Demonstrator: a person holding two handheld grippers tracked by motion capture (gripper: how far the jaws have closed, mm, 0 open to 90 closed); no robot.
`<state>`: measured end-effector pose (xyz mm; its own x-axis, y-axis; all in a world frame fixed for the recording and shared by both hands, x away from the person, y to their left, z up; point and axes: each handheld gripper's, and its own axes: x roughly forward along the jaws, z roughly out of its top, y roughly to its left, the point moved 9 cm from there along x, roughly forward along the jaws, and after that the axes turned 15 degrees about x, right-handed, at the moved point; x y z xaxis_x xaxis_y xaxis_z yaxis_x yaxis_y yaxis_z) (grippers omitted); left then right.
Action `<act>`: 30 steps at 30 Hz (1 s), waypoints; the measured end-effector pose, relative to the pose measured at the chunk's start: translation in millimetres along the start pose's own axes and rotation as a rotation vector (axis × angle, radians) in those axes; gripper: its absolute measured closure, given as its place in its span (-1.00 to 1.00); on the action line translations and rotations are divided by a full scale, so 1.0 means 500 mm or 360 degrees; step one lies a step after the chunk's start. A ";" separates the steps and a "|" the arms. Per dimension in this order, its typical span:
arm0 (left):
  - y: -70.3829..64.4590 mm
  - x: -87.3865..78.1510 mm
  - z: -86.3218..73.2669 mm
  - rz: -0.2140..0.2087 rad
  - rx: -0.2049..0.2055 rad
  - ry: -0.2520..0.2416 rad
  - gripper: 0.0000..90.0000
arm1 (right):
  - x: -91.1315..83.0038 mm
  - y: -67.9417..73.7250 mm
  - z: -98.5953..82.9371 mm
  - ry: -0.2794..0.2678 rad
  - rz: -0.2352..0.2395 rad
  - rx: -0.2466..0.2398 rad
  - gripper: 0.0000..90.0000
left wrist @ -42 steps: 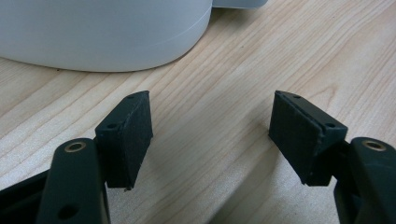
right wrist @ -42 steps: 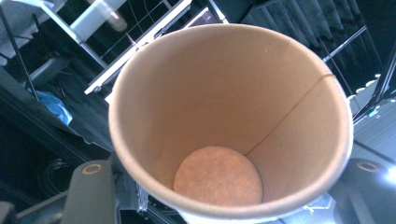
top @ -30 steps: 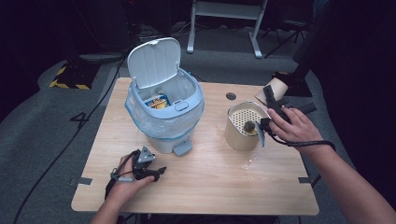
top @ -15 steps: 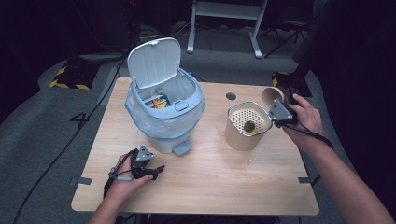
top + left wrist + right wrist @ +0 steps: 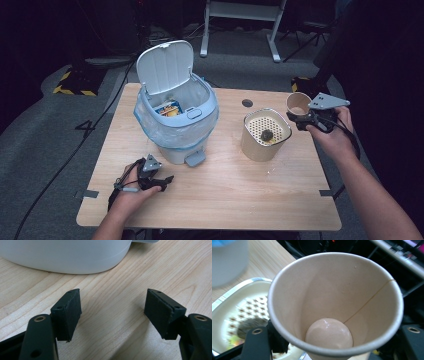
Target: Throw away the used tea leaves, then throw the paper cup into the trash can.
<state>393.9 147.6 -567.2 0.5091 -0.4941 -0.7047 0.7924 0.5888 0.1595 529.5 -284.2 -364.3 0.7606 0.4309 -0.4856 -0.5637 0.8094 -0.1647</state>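
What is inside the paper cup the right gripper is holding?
The paper cup in the right gripper looks empty: bare walls and a glossy bare bottom. Its outside base is hidden.

In the right hand-held gripper view, the paper cup (image 5: pixel 335 307) hid the inner faces of both jaws, and its base ran off the bottom edge. The perforated container (image 5: pixel 239 315) behind it was blurred, so the dark lump on its sieve could not be identified. In the left hand-held gripper view, the bin (image 5: pixel 65 255) was cut off at the top edge. In the high view, the packet inside the bin (image 5: pixel 169 109) was too small to read.
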 end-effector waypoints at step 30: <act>-0.001 0.001 0.000 -0.0009 0.0010 0.0007 -0.39 | -0.035 0.035 0.026 -0.0008 0.0529 0.0307 -0.31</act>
<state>393.6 147.1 -567.5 0.5029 -0.4946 -0.7088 0.7973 0.5821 0.1595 510.6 -272.5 -347.7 0.5483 0.6841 -0.4811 -0.7094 0.6850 0.1656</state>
